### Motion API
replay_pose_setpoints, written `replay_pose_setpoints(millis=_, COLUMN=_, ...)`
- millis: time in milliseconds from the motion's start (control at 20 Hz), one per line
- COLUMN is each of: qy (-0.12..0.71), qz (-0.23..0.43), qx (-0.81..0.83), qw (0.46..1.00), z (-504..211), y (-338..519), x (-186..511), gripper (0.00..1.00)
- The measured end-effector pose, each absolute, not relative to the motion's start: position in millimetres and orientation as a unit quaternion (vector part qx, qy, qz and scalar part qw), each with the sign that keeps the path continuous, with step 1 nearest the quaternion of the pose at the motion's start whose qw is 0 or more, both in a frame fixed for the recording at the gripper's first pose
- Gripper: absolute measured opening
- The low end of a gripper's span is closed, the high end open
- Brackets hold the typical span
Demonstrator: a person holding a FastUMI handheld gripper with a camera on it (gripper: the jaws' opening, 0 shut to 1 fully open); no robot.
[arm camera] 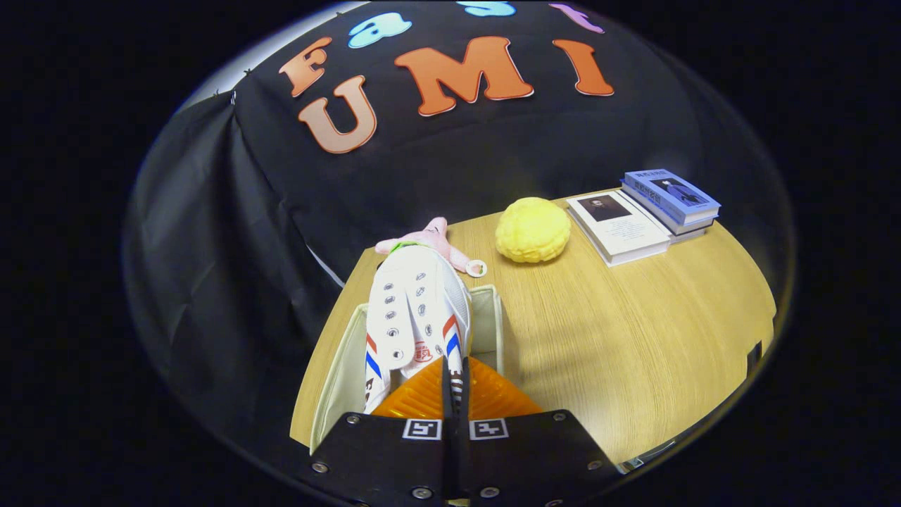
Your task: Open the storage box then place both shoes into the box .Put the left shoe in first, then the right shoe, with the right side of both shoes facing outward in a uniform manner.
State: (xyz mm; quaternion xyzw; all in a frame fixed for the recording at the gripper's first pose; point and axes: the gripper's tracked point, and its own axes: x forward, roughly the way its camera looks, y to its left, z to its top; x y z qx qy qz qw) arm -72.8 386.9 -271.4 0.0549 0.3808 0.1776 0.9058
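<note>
Gripper (454, 380) fingers pinched nearly closed on shoe (415, 317) heel edge over storage box (338, 366) (thin grip); risk: shoe slips, lands misaligned.

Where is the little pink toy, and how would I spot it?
Start at the wooden table, then find the white shoe pinched by the gripper above the white storage box. Just beyond the shoe's toe lies the pink plush toy, beside the yellow round plush. It is the only pink thing there.

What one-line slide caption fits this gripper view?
Gripper shut on a white shoe, holding it over the open storage box on the table.
</note>
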Motion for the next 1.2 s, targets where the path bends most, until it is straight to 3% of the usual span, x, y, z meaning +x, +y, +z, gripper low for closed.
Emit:
replay_pose_setpoints(millis=600, qy=0.409, qz=0.162, qx=0.009, qw=0.898, z=-295, y=374, x=-101, gripper=0.01)
replay_pose_setpoints(millis=700, qy=0.405, qz=0.166, qx=0.007, qw=0.899, z=-291, y=378, x=-102, gripper=0.06)
replay_pose_setpoints(millis=750, qy=0.397, qz=0.173, qx=0.008, qw=0.901, z=-286, y=380, x=-102, gripper=0.17)
replay_pose_setpoints(millis=800, qy=0.388, qz=0.176, qx=0.007, qw=0.905, z=-282, y=382, x=-99, gripper=0.2)
replay_pose_setpoints(millis=950, qy=0.38, qz=0.189, qx=0.017, qw=0.905, z=-270, y=387, x=-95, gripper=0.69)
replay_pose_setpoints(millis=1100, qy=0.359, qz=0.18, qx=-0.011, qw=0.916, z=-259, y=375, x=-83, gripper=0.96)
replay_pose_setpoints(millis=1200, qy=0.351, qz=0.176, qx=-0.014, qw=0.92, z=-252, y=367, x=-72, gripper=0.99)
